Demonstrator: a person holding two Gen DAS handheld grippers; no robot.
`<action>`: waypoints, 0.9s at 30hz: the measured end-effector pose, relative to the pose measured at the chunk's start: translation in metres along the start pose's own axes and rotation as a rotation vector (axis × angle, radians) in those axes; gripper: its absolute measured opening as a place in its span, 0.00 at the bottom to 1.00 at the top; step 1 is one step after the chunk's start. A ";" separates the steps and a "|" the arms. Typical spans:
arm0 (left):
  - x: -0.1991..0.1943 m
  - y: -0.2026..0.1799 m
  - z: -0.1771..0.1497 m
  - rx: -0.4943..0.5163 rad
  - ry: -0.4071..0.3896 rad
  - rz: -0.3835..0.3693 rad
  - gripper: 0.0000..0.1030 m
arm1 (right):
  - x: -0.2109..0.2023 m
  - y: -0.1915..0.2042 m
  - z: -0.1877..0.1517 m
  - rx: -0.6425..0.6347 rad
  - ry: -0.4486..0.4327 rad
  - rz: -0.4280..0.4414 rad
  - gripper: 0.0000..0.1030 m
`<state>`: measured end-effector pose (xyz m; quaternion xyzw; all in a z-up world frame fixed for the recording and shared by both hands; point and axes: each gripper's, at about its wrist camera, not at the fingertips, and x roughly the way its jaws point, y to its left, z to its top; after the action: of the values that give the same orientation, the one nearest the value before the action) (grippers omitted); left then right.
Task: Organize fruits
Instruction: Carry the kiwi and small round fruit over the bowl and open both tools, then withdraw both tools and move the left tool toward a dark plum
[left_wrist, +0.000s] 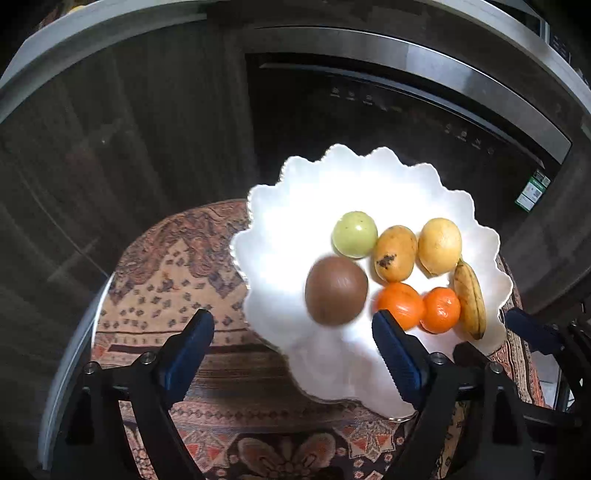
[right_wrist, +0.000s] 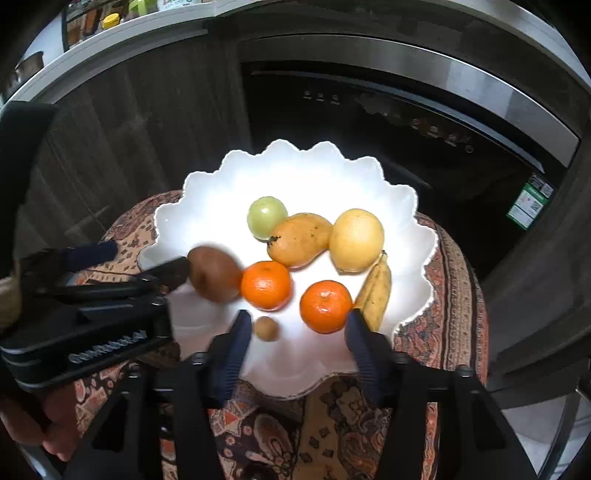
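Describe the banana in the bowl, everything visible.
The banana is small, yellow and brown-speckled, with dull, ripe-looking skin. It lies on its side near the right rim of the white scalloped bowl, stem end touching the pale yellow round fruit, beside an orange. No gripper touches it.

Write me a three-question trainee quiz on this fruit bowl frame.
1. True or false: the bowl holds two oranges.
2. Which fruit touches the mango? A) banana B) green fruit C) small brown fruit
3. Fill in: the blurred brown fruit lies between the fingers of the ____ hand-held gripper.

Key: 1 true, see orange and orange. 2 B, the green fruit. 3 left; its jaws stand open, off the fruit.
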<state>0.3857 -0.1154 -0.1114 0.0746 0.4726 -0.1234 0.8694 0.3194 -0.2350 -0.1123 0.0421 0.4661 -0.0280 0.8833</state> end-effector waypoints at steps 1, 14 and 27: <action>-0.003 0.002 0.000 -0.008 -0.002 0.004 0.91 | -0.002 0.000 0.000 -0.002 -0.004 -0.008 0.62; -0.059 0.012 -0.017 -0.020 -0.059 0.034 0.96 | -0.053 0.003 -0.011 -0.005 -0.068 -0.076 0.75; -0.104 0.005 -0.057 0.007 -0.082 0.047 0.97 | -0.103 0.007 -0.046 0.004 -0.112 -0.090 0.75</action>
<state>0.2869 -0.0818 -0.0548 0.0837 0.4343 -0.1073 0.8904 0.2245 -0.2228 -0.0525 0.0213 0.4174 -0.0707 0.9057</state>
